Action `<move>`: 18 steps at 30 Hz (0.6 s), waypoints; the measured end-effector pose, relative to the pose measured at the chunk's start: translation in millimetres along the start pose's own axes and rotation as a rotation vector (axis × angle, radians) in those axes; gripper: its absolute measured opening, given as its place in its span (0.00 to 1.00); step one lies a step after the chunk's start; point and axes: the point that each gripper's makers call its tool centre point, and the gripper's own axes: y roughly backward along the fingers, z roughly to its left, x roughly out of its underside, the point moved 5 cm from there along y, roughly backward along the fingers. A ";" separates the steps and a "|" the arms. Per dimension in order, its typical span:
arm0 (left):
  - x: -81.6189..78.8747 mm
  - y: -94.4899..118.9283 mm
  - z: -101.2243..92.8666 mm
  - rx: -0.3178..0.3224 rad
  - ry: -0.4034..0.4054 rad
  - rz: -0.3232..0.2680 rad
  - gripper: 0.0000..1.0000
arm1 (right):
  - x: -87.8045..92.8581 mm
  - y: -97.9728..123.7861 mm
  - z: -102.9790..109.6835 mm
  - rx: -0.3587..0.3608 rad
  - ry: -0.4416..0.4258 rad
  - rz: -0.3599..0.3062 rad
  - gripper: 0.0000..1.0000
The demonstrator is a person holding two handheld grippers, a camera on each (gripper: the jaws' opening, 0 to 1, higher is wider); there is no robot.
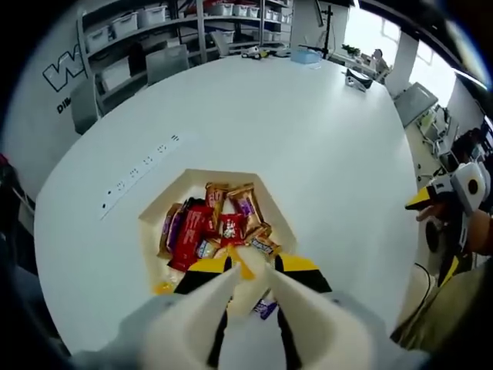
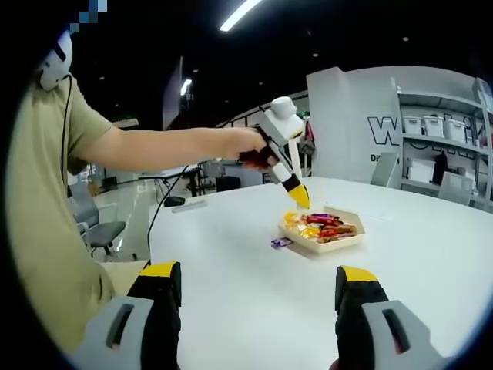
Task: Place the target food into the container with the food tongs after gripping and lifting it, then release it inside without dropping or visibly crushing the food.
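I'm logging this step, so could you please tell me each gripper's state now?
Left gripper: shut on the food tongs, over the container.
Right gripper: open, holding nothing.

The left gripper view looks steeply down from close above the tray (image 1: 158, 206), just ahead of its jaws. The right gripper view looks level across the white table (image 2: 431, 231) from farther back, sharing that tray (image 2: 348, 240).

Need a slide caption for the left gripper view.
Tongs poised over the tray of wrapped snacks on a white table.
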 end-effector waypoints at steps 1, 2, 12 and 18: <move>1.6 0.4 -0.7 0.003 0.002 0.002 0.21 | 0.9 -0.4 0.4 0.000 0.001 0.004 0.81; 2.7 0.8 -1.0 0.004 0.005 0.000 0.21 | 1.4 -0.5 0.2 -0.001 -0.001 0.005 0.81; 16.0 1.7 -4.7 -0.002 0.039 0.017 0.22 | 1.5 -2.8 1.3 -0.004 -0.002 0.006 0.81; 23.6 3.7 -9.3 -0.012 0.053 0.027 0.22 | 1.3 -3.5 1.7 -0.005 -0.003 0.005 0.81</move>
